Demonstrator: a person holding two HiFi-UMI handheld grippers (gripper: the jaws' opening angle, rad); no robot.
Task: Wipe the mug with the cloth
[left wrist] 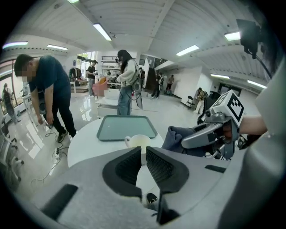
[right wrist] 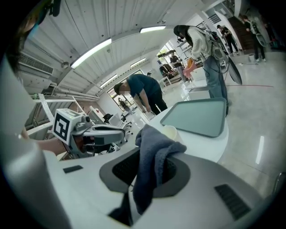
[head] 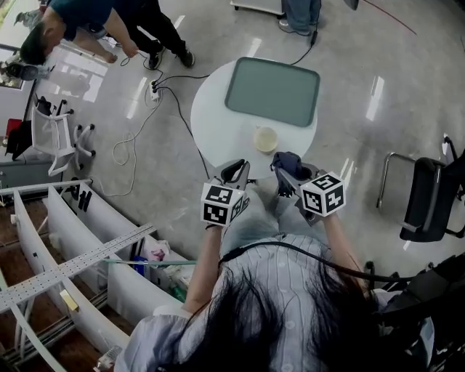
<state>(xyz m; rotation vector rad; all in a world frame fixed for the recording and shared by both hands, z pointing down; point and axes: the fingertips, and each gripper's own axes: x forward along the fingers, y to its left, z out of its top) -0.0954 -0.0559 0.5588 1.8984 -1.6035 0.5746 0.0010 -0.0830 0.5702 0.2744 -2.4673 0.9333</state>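
A cream mug (head: 266, 139) stands upright on the round white table (head: 211, 123), just in front of a green tray (head: 272, 91). My right gripper (head: 285, 174) is shut on a dark blue cloth (head: 289, 161), which drapes over its jaws (right wrist: 154, 156) at the table's near edge, short of the mug (right wrist: 171, 132). My left gripper (head: 236, 173) hovers beside it, to the left, shut with nothing in it. In the left gripper view the mug (left wrist: 138, 142) shows just beyond the jaw tips, and the cloth (left wrist: 178, 136) hangs to its right.
A person (head: 80, 22) bends over at the far left near a power strip with cables (head: 154, 91) on the floor. A black chair (head: 429, 196) stands at the right. White racks (head: 73, 240) and a swivel chair (head: 58, 134) are on the left.
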